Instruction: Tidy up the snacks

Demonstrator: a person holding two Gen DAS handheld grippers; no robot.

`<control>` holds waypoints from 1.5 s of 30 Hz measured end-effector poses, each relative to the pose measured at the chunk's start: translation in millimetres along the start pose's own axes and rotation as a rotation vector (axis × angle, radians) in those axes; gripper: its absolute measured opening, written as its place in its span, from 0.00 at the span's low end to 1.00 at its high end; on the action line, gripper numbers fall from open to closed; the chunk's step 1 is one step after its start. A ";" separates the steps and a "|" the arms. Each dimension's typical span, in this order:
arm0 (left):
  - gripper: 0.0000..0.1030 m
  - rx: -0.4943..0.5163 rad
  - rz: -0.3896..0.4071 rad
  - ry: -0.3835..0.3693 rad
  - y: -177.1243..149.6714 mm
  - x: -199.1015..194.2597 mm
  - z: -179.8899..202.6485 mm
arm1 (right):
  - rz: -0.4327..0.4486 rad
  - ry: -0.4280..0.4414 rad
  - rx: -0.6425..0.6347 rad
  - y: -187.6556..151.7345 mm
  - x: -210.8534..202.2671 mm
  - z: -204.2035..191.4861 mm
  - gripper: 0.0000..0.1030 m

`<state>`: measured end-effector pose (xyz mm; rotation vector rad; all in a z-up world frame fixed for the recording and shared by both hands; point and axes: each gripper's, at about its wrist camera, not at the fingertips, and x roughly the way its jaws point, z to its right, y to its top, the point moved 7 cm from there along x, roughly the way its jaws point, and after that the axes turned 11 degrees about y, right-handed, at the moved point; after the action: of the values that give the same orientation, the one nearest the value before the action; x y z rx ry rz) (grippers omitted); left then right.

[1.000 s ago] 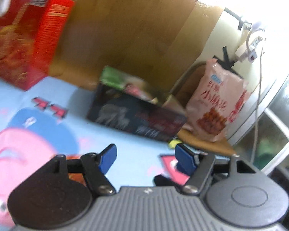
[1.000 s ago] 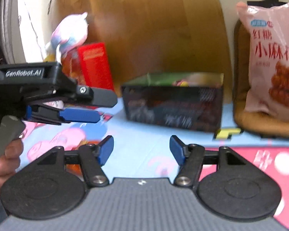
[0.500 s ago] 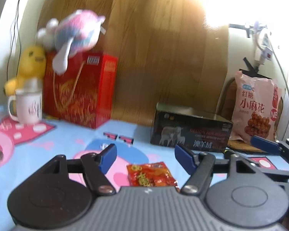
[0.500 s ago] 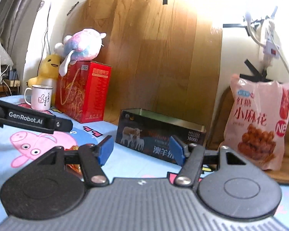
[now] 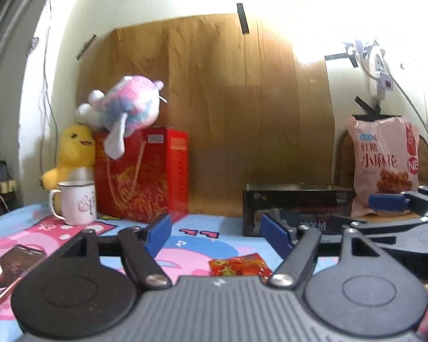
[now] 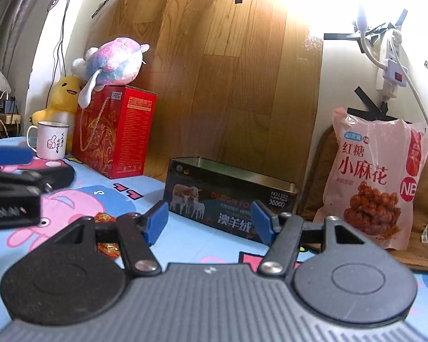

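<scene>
left gripper (image 5: 215, 236) and right gripper (image 6: 209, 223) both spread, empty — hovering over red snack packet (image 5: 239, 266) mid-table, likely destined for black tin (image 6: 228, 202).

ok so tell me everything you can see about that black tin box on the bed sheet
The black tin is a long, low rectangular box, apparently metal with a pale rim, lid off; its inside is hidden. The front shows sheep, white Chinese lettering and "NO.L102". It sits flat on the blue cartoon sheet, in front of the wooden board, left of the pink snack bag. Neither gripper touches it.
</scene>
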<state>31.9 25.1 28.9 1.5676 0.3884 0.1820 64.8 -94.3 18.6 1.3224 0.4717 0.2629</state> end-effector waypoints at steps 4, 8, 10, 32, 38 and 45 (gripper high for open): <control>0.81 -0.009 0.040 0.031 2.4 -7.0 -3.5 | -0.002 -0.006 -0.006 0.0 0.0 -1.1 0.66; 0.89 0.000 0.061 0.048 3.9 -10.8 -2.3 | 0.003 -0.016 -0.014 0.2 -1.4 -2.2 0.66; 0.96 0.006 0.075 0.055 4.3 -13.1 -1.5 | 0.005 -0.019 -0.018 0.5 -1.9 -2.3 0.68; 1.00 -0.028 0.078 0.087 3.0 -15.6 -10.6 | 0.010 -0.016 -0.031 0.7 -2.7 -1.3 0.80; 1.00 -0.026 0.060 0.082 2.3 -12.3 -10.3 | 0.010 -0.014 -0.039 0.7 -2.4 -2.7 0.86; 1.00 -0.031 0.043 0.083 2.3 -9.1 -11.4 | 0.004 -0.013 -0.040 -0.1 -2.1 -4.4 0.86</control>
<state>19.7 32.5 32.8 1.5424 0.4153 0.2859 60.8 -91.4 18.1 1.2854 0.4507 0.2662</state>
